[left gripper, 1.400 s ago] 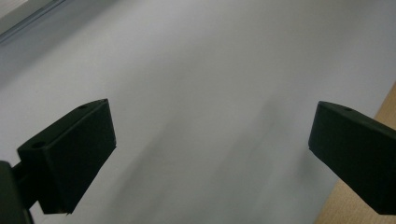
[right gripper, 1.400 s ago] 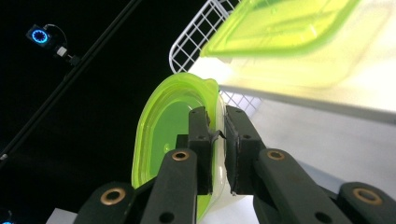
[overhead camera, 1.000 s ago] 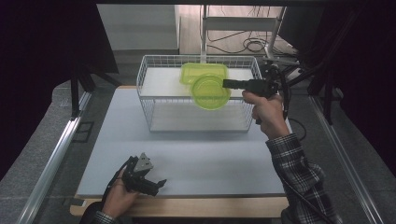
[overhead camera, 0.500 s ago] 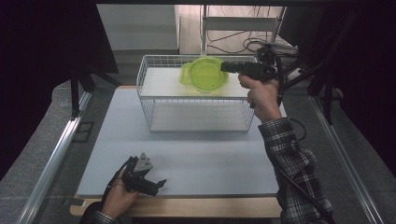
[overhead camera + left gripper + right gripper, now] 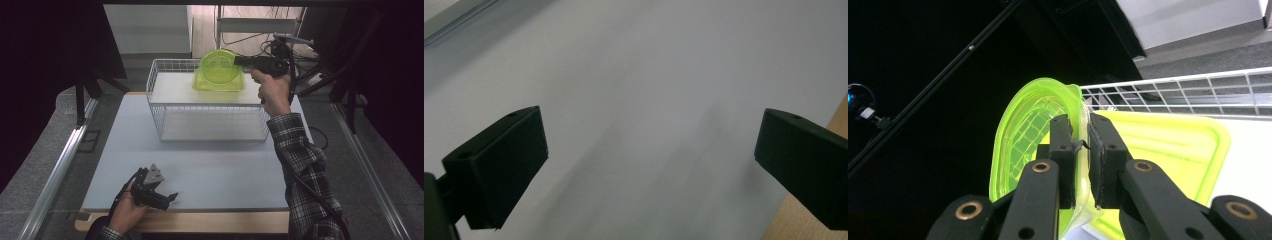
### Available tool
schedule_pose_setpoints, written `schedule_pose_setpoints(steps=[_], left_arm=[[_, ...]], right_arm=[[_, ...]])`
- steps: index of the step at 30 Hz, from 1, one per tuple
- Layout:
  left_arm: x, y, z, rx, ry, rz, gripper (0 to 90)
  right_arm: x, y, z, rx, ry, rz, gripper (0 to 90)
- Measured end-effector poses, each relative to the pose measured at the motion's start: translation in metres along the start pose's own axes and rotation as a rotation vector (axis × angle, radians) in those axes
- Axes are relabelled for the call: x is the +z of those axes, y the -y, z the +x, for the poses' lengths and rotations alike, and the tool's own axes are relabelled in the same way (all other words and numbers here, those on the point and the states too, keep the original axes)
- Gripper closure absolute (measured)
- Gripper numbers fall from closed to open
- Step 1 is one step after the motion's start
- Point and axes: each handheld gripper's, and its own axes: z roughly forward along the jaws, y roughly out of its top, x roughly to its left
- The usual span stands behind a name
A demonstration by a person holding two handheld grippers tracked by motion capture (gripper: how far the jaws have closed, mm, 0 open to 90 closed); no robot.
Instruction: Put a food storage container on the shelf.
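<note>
The surface (image 5: 215,170) is evenly lit while its surroundings fall black — the left gripper view looks soft, perhaps motion-blurred, with faint streaky shadows.

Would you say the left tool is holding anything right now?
No, the left tool has its jaws standing wide apart over the bare white table, with nothing between them.

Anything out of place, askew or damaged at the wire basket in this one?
Nothing damaged or spilled. The one thing askew is the round green bowl: the right gripper pinches its rim and holds it tipped on edge above the wire basket, in front of the square green container. The left gripper rests open on the table.
</note>
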Motion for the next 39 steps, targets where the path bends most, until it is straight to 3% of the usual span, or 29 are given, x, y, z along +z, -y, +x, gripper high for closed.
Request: schedule_pose_setpoints(steps=[14,17,29,32,36,39], left_arm=[[0.0,0.0,0.0,0.006,0.0,0.006,0.6],[0.001,0.0,-0.001,0.008,-0.001,0.01,0.6],[0.001,0.001,-0.001,0.016,-0.002,0.021,0.7],[0.002,0.001,-0.001,0.019,-0.002,0.025,0.8],[0.002,0.001,-0.002,0.022,-0.004,0.026,0.9],[0.002,0.001,-0.001,0.02,-0.004,0.024,0.9]], right_arm=[[0.015,-0.003,-0.009,0.027,0.047,-0.01,81.3],[0.016,-0.004,-0.008,0.012,0.066,-0.01,80.4],[0.026,-0.007,0.003,-0.111,0.253,0.006,74.1],[0.028,-0.006,0.002,-0.119,0.276,0.011,70.7],[0.03,-0.005,-0.001,-0.107,0.264,0.004,68.8],[0.029,-0.006,-0.001,-0.116,0.263,0.005,62.7]])
